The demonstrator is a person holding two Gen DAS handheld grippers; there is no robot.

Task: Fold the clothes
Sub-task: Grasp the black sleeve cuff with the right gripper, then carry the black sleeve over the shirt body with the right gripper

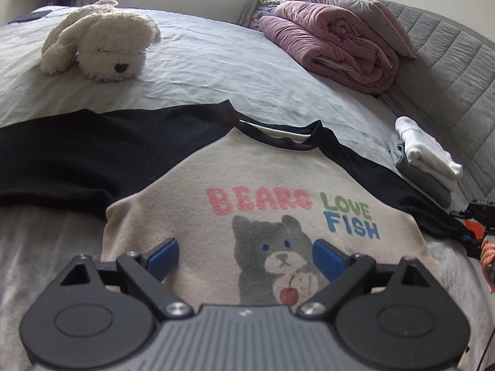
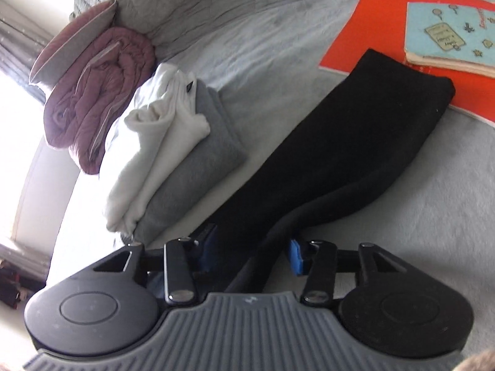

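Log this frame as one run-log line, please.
phase: sleeve fold | left gripper: open above shirt | right gripper: jaws around black sleeve, closure unclear | folded stack beside sleeve

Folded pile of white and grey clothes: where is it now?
In the left wrist view the folded pile sits at the bed's right edge, beside the shirt's black sleeve, with the purple duvet beyond it.

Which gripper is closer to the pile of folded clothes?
The right gripper. The folded pile lies just ahead of its fingers, on their left side, while it straddles the black sleeve. The left gripper hovers open over the shirt's bear picture, well away.
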